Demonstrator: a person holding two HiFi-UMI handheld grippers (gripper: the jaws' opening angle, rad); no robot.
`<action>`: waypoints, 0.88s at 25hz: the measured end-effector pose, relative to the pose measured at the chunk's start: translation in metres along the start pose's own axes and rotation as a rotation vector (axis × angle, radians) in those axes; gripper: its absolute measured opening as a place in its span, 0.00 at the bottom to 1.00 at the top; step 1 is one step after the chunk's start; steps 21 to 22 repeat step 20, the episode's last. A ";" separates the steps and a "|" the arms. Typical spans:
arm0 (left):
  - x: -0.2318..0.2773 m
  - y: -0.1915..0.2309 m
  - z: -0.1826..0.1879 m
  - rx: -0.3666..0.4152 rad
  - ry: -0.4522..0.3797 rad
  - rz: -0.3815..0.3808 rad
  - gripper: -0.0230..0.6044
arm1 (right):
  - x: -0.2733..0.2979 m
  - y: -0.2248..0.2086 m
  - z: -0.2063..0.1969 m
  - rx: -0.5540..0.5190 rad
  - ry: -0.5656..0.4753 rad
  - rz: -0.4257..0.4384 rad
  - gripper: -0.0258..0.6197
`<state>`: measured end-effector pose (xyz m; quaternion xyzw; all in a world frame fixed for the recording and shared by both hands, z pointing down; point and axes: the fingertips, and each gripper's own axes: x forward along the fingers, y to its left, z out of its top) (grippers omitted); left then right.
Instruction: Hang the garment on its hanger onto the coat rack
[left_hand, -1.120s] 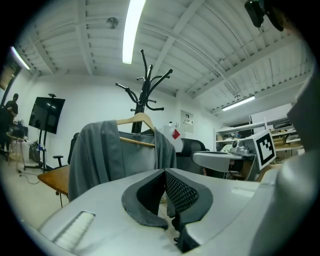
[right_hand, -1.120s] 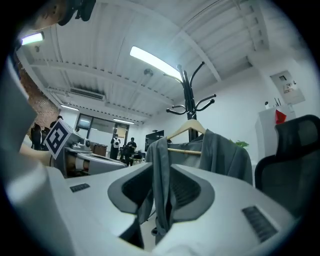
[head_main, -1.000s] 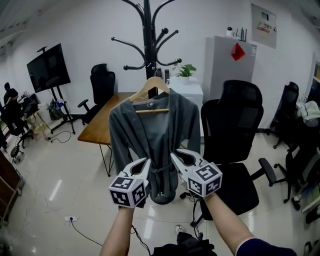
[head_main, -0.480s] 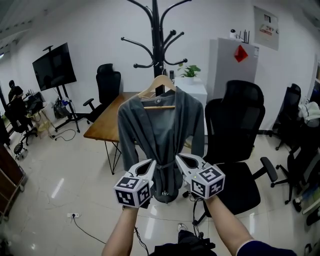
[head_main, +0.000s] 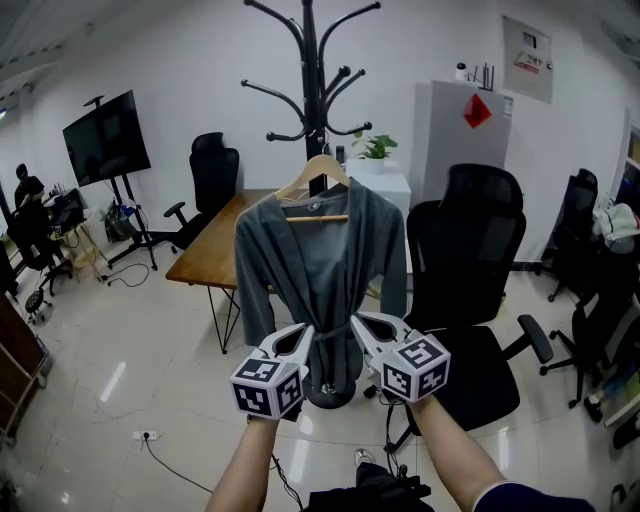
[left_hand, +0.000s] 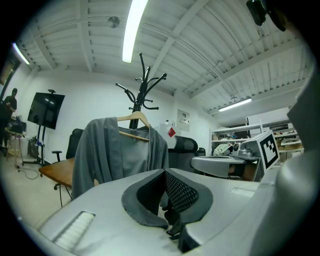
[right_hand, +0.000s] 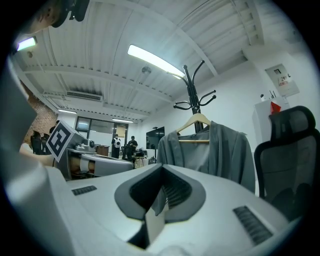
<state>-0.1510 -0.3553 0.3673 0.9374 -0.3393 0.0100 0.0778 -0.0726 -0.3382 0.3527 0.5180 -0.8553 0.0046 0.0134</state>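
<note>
Hanging from black metal coat rack (head_main: 309, 80): grey fabric robe (head_main: 322, 255) on light wooden hanger (head_main: 316, 168). Both jaws closed tight: left gripper (head_main: 303, 332) pinches robe's lower front, right gripper (head_main: 356, 320) nips a fold beside it.

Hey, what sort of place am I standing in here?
Most likely an open office: black swivel chairs, a wooden desk, a screen on a stand, and a coat rack with a grey garment in front of it.
</note>
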 end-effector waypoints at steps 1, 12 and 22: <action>0.000 0.000 0.000 -0.001 0.000 -0.001 0.04 | 0.000 0.000 0.000 0.001 -0.002 0.000 0.04; 0.001 -0.001 -0.003 -0.008 0.005 -0.001 0.04 | -0.003 0.001 0.004 0.006 -0.008 0.008 0.04; 0.002 -0.003 -0.006 -0.014 0.008 0.000 0.04 | -0.004 0.000 0.003 0.006 -0.007 0.013 0.04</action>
